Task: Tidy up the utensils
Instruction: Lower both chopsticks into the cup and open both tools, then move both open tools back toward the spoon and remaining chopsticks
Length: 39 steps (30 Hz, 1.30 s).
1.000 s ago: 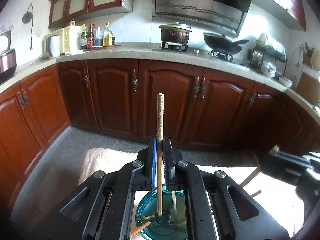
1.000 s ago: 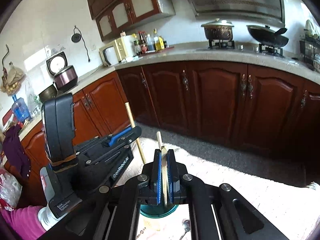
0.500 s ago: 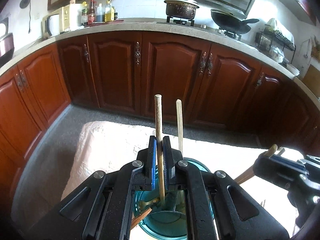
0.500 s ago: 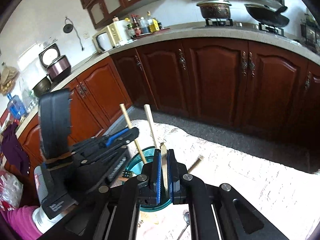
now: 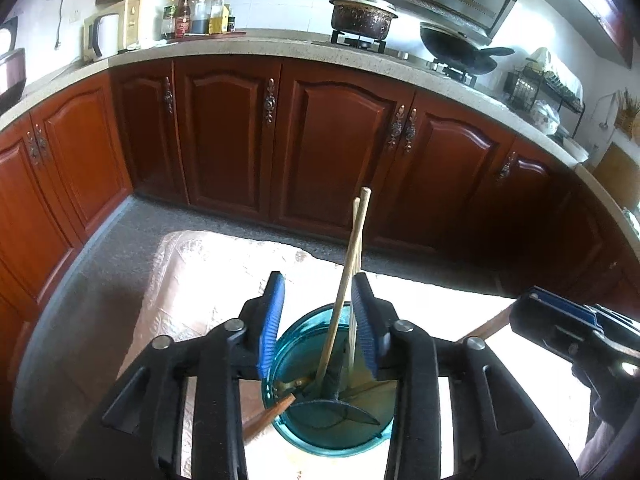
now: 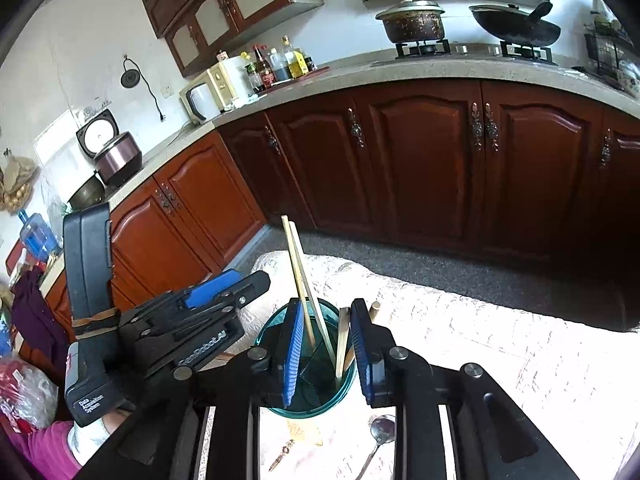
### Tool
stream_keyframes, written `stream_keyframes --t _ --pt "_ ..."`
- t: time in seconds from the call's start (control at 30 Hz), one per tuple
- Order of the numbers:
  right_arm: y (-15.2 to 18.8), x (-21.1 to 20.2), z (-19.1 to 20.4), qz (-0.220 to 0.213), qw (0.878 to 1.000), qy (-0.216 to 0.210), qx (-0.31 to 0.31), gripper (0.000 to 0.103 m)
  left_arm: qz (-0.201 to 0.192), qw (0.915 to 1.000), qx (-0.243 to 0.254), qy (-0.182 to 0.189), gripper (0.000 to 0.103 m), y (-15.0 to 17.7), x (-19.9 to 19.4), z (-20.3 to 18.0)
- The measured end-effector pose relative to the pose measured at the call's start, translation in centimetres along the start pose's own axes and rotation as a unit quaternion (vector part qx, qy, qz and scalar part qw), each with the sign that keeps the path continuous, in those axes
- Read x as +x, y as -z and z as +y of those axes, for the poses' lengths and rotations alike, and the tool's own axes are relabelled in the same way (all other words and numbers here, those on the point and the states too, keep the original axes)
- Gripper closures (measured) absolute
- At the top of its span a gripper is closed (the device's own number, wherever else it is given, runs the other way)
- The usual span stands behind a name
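The teal glass cup stands on the pale cloth-covered table, directly below and between the fingers of the left gripper, and it holds the utensils. Two long wooden chopsticks rise out of it side by side and lean toward the upper right, their tops nearly touching; a second ago one of them was pinched upright between the left gripper's blue pads, and half a second ago the two stood apart as separate sticks. The left jaws, then tight on that stick, are now opening and stand well apart, the chopsticks passing loosely through the gap close to the right-hand pad without being pressed. From the right wrist camera the cup sits just under the right gripper, whose jaws, clamped on a short pale stick in both earlier views, are opening too; that stick now stands in the cup near the right-hand pad, and I cannot tell whether it touches the pad. A brown-handled utensil pokes out over the cup's near left rim. On the table nearer than the cup lie a metal spoon and a small key-like piece.
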State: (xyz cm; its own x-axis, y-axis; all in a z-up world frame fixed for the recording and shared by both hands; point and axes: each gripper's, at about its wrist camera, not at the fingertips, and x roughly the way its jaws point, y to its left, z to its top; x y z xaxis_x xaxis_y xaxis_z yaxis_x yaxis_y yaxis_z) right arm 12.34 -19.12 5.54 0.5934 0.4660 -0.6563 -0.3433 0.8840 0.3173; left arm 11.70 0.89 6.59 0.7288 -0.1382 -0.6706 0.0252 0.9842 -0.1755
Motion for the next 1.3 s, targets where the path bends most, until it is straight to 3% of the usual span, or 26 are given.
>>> stream_keyframes --t 0.27,0.73,1.0,1.3 --pt "1.1 -3.3 -0.4 -0.019 1.0 0.004 0.008 0.076 -0.013 0.9997 0.001 0.018 0.054 0.4 -3.5 -0.5" --pt "5.8 -8.6 -1.8 -0.028 0.999 0.035 0.029 0.073 -0.013 0.997 0.066 0.038 0.051 5.3 -7.8 -3.9" --pt "9.4 -10.6 -4.1 -0.018 0.996 0.071 0.056 0.072 0.006 0.9941 0.091 0.058 0.051 7.9 -8.0 -6.3" --pt "13.6 -11.3 -8.0 0.013 0.991 0.097 0.096 0.068 0.052 0.991 0.083 0.091 0.051 10.4 -6.5 -6.8"
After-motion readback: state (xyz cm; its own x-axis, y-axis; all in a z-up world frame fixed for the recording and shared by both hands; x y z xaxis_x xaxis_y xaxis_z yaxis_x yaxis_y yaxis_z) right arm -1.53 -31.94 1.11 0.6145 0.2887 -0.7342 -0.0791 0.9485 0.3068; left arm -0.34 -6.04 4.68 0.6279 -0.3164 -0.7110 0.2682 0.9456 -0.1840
